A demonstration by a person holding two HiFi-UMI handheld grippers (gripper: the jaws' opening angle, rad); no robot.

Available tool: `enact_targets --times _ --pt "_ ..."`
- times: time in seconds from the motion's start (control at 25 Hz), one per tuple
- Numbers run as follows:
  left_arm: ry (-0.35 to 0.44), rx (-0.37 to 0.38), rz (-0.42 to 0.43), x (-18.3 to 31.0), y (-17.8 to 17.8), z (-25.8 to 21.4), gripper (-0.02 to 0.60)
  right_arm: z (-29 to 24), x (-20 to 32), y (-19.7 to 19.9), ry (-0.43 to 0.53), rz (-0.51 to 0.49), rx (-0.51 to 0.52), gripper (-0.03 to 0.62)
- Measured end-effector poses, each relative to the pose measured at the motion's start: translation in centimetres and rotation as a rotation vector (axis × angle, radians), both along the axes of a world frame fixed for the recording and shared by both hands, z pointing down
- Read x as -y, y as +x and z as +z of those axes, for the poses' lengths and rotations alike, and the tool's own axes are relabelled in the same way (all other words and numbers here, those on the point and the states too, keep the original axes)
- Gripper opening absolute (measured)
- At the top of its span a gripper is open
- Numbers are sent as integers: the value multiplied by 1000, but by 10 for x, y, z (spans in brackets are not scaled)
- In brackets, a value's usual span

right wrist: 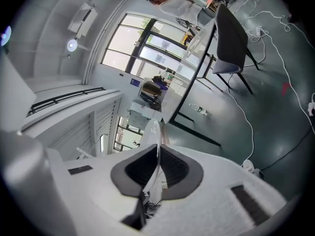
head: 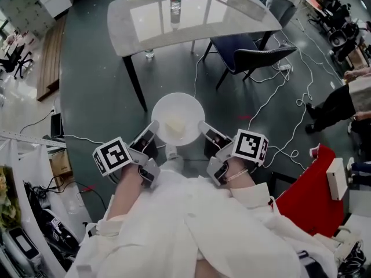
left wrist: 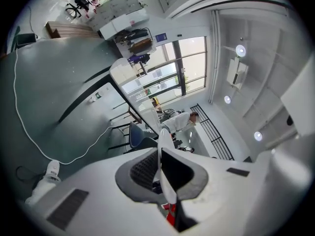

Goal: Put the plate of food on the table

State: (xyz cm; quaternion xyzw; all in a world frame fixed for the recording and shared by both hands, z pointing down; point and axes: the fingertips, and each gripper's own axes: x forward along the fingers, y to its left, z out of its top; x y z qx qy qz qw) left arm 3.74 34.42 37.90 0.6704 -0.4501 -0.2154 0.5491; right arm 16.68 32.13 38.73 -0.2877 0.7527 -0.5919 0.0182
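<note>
smooth white plate [head: 186, 105], glossy pale table [head: 232, 25]

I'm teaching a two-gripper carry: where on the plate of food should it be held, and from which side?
Grip the plate by its thin rim at opposite edges, coming in level from left and right. It is wide and shallow with food in the middle, so two side pinches should keep it flat, as the left gripper and right gripper hold it now.
</note>
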Motion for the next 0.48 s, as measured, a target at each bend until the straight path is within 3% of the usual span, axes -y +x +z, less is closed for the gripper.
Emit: enact_targets --times 0.2,0.48 --pt "21 14 21 74 -43 0 29 -5 72 -44 35 7 13 11" --pt "6 16 62 139 -67 5 31 -2 136 -69 30 50 9 11"
